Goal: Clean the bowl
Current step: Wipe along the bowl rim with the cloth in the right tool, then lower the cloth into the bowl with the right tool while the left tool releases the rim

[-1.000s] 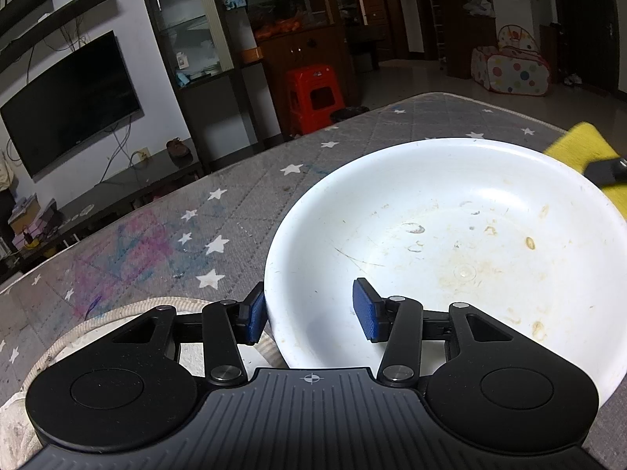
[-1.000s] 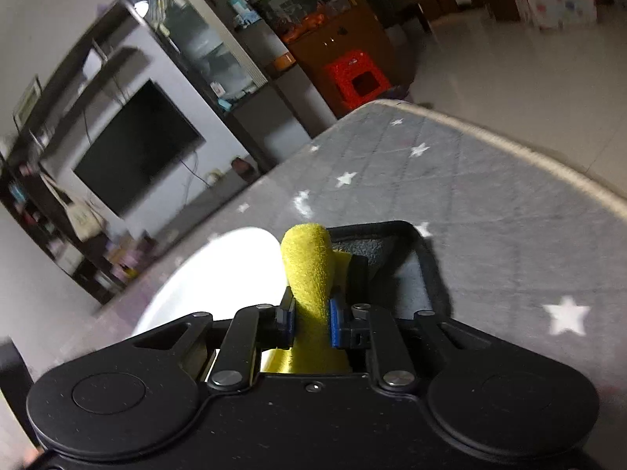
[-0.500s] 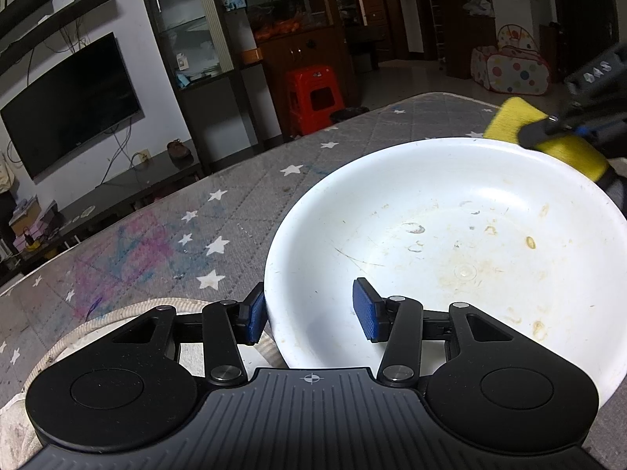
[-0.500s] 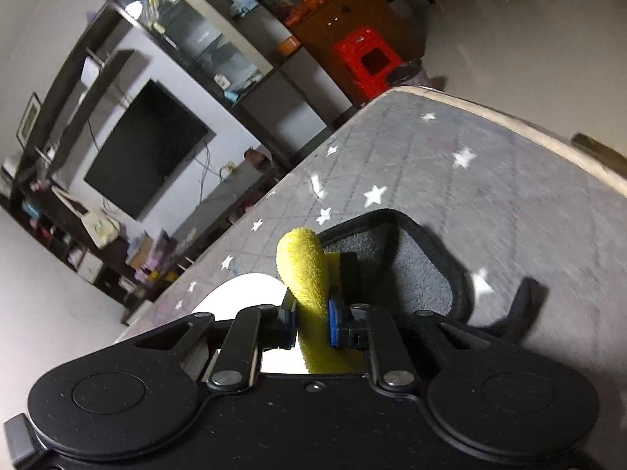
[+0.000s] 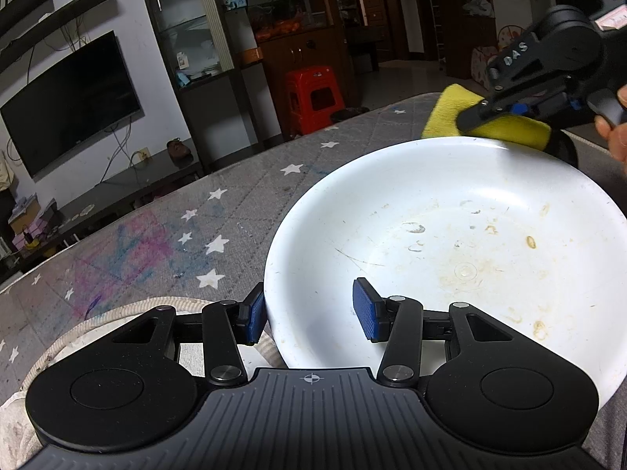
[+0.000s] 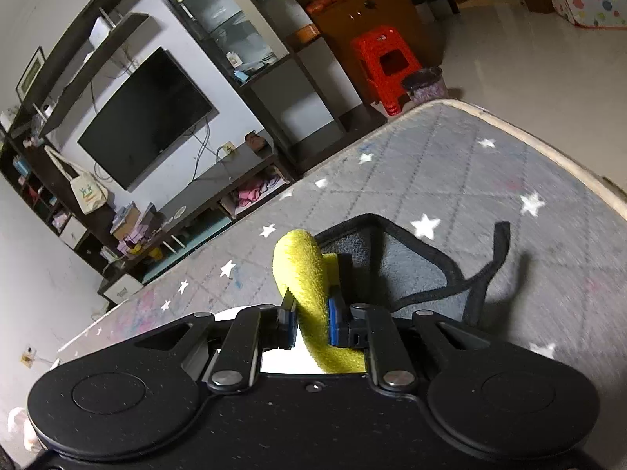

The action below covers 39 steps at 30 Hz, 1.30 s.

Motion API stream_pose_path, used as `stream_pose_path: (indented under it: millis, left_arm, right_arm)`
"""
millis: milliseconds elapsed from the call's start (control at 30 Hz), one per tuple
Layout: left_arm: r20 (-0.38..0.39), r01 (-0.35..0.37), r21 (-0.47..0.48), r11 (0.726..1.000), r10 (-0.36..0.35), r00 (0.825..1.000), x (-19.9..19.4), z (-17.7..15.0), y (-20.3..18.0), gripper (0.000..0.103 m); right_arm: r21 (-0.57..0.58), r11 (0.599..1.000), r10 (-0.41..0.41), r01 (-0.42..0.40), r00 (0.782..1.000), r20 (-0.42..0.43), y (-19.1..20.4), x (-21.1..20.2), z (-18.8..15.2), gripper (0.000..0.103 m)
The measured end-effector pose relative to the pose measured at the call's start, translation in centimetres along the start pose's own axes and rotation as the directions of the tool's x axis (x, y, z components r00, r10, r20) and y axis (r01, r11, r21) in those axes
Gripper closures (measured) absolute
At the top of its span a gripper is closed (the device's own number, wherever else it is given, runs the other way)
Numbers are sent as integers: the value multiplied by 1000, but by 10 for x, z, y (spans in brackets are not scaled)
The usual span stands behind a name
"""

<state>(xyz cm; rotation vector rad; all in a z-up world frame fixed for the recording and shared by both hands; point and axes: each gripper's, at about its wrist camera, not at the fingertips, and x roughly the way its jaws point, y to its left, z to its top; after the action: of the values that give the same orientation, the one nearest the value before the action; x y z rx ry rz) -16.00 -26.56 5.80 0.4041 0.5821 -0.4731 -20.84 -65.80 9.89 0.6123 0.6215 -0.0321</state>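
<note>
The right gripper (image 6: 309, 323) is clamped on a folded yellow microfibre cloth (image 6: 303, 262), poised at the far rim of the wide white plastic bowl (image 5: 450, 243). The left gripper (image 5: 309, 309) straddles the near rim, jaws half open; pad contact cannot be confirmed. The bowl rests on a grey star-patterned quilted mat (image 5: 235, 203). Step in hand: approach. The next move likely calls for lowering the cloth onto the stains (image 5: 531, 241).

left gripper (image 5: 309, 305): matte black, blue ribbed pads, silver pivot screws, crosshair mark | right gripper (image 6: 309, 319): same build, white lettering, possibly "DAS"
</note>
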Motion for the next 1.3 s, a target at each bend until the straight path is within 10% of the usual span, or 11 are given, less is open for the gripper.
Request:
stream_pose_path:
  millis: [767,1300]
  left_arm:
    - [1,3,-6,1000,-3,1000,2,2,8,55]
    - [3,11,-15,1000,-11,1000,6,2,9,55]
  right_arm:
    - [-325,946,30,13,991,128,48,-31,-24,87]
    - [-414,909,-76,58,997,-28,60,-28,-64,87]
